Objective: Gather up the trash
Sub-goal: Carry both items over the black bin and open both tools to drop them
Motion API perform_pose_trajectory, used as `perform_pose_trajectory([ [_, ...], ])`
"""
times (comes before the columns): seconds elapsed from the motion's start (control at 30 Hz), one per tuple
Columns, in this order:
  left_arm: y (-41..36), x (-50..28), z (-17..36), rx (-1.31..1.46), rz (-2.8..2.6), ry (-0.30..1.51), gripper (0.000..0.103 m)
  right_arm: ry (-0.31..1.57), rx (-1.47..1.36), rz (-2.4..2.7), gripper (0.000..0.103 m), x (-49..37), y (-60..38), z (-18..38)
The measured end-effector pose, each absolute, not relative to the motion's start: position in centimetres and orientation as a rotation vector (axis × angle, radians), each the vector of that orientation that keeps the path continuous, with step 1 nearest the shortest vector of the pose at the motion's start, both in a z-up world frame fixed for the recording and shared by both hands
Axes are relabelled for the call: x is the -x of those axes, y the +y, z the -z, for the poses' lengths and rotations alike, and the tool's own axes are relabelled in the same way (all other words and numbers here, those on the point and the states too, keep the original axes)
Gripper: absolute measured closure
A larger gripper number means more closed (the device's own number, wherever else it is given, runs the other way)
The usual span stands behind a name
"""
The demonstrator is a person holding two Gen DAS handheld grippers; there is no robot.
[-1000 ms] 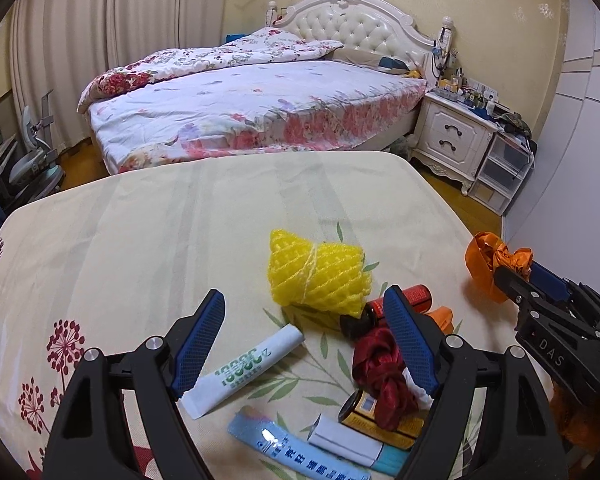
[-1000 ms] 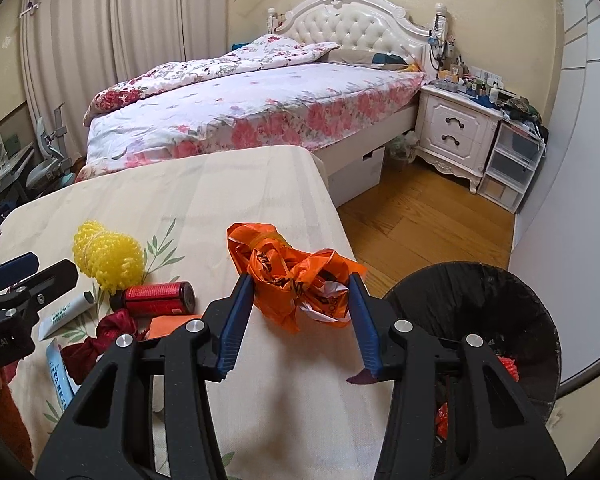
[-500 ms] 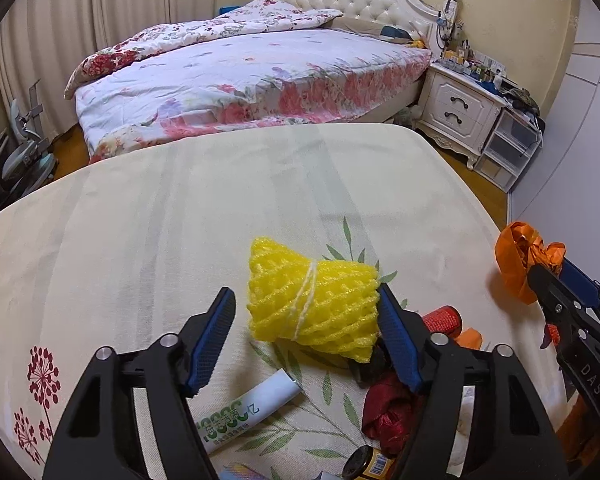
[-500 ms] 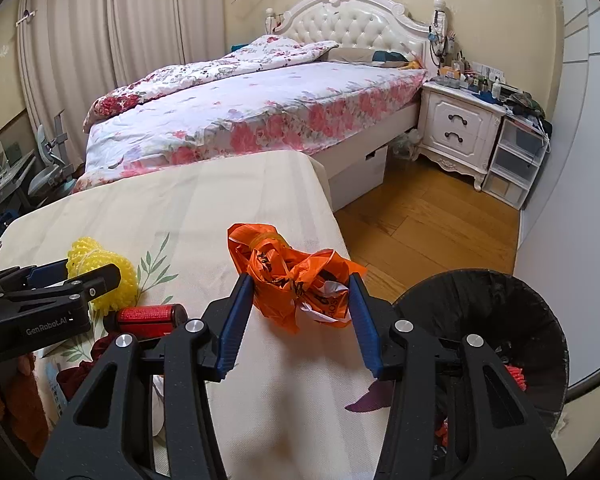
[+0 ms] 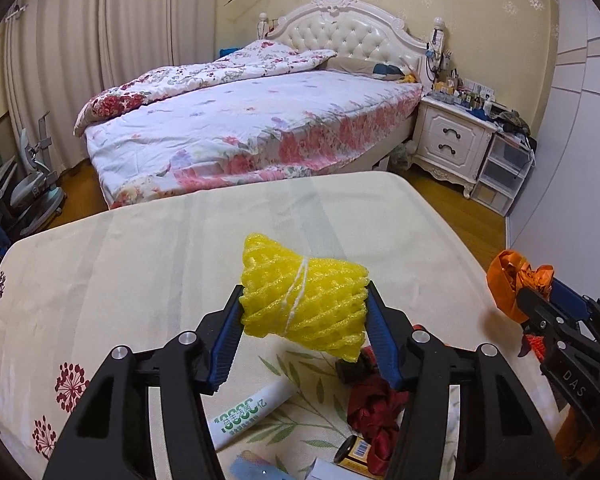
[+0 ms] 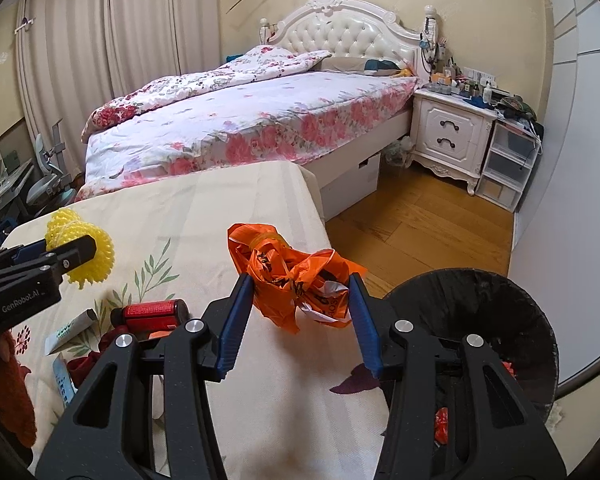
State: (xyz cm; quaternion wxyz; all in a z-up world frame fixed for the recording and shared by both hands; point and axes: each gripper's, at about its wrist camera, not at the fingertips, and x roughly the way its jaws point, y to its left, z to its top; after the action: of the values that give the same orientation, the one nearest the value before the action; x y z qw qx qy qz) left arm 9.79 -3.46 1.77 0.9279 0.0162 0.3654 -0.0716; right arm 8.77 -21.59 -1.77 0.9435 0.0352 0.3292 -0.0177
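Observation:
A yellow foam net tied with white string sits between my left gripper's blue pads, which press its two ends. The jaws are still closing, and the net hangs just above the floral tablecloth. In the right wrist view the same yellow net shows at the left. My right gripper is shut on a crumpled orange plastic bag, held over the table's right edge. A black bin stands on the floor below and to its right.
More trash lies under the left gripper: a white tube, a red cloth wad, a red cylinder, a small yellow-and-black bottle and a blue wrapper. A bed and nightstand stand beyond.
My left gripper moved forward from over the tube to the yellow net, closed on it and raised it off the cloth. The right gripper kept still with the orange bag.

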Motion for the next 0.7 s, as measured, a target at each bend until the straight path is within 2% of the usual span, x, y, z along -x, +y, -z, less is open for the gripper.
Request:
perform_pose_trajectory([
  [0.3, -6.8, -7.2, -3.8, -0.029, 0.24, 0.676, 0.047, 0.633, -0.076, 0.15, 0.056, -5.7, -24.6, 0.7],
  [0.7, -15.0, -6.3, -2.5, -0.077, 0.403, 0.652, 0.046, 0.604, -0.088, 0.337, 0.056, -2.5, -29.9, 1.2],
])
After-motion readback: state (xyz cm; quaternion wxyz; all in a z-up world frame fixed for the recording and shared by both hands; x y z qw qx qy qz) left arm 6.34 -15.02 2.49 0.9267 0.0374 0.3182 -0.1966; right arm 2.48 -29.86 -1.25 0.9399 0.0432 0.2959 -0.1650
